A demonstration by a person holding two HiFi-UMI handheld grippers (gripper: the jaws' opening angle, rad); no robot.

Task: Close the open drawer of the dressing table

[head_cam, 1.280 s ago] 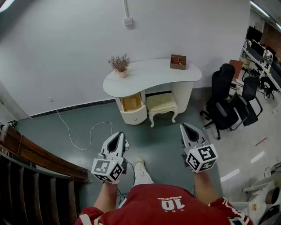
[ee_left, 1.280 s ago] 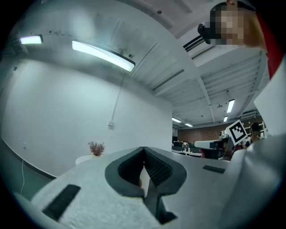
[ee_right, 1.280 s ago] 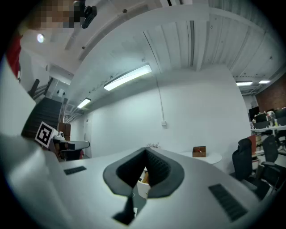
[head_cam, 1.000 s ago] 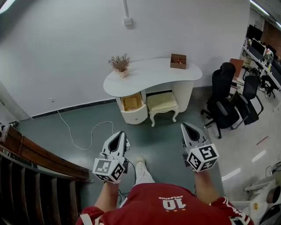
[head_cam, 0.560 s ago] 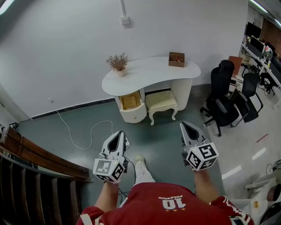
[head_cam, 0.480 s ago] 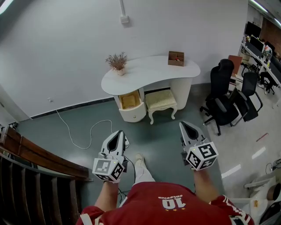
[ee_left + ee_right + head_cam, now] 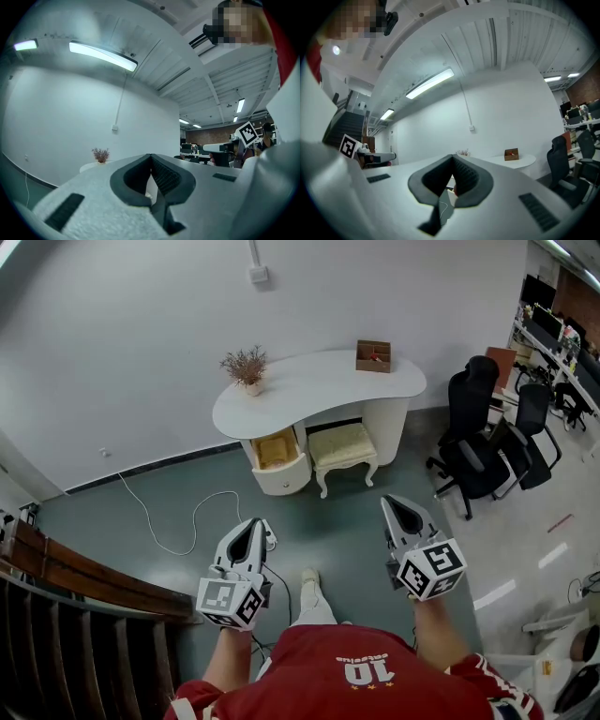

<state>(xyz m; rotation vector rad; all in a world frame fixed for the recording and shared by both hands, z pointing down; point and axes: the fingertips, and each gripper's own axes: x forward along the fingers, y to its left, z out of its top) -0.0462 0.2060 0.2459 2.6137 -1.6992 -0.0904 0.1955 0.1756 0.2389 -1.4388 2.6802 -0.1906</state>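
Because the person stands well back from the furniture, both tools are carried level at waist height and point ahead, which reads as an approach, not yet a push. The left gripper (image 7: pixel 254 524) has its jaws pressed together on nothing, and the right gripper (image 7: pixel 390 503) is likewise clenched and empty, a sensible posture, I judge, for nudging a drawer front with a closed tip. Straight ahead, at about twelve o'clock of the left gripper and well apart from it, stands the white kidney-shaped dressing table (image 7: pixel 319 382). Its rounded cream drawer with a pale wooden inside (image 7: pixel 278 459) hangs pulled out under the table's left end, so the task is not yet begun. At three o'clock of the drawer, just beside it, a cream cushioned stool on curved legs (image 7: pixel 342 444) is tucked half under the top. On the top, a small pot of dried reddish twigs (image 7: pixel 245 366) sits at the left end and a brown wooden box (image 7: pixel 373 355) toward the right. Underfoot is a smooth grey-green floor (image 7: pixel 352 531), with a thin white cable (image 7: pixel 178 521) looping at ten o'clock of the left gripper. A plain white wall (image 7: pixel 141 324) backs the table, black office chairs (image 7: pixel 478 442) cluster at two o'clock, and a dark wooden stair rail (image 7: pixel 84 577) runs at nine o'clock.
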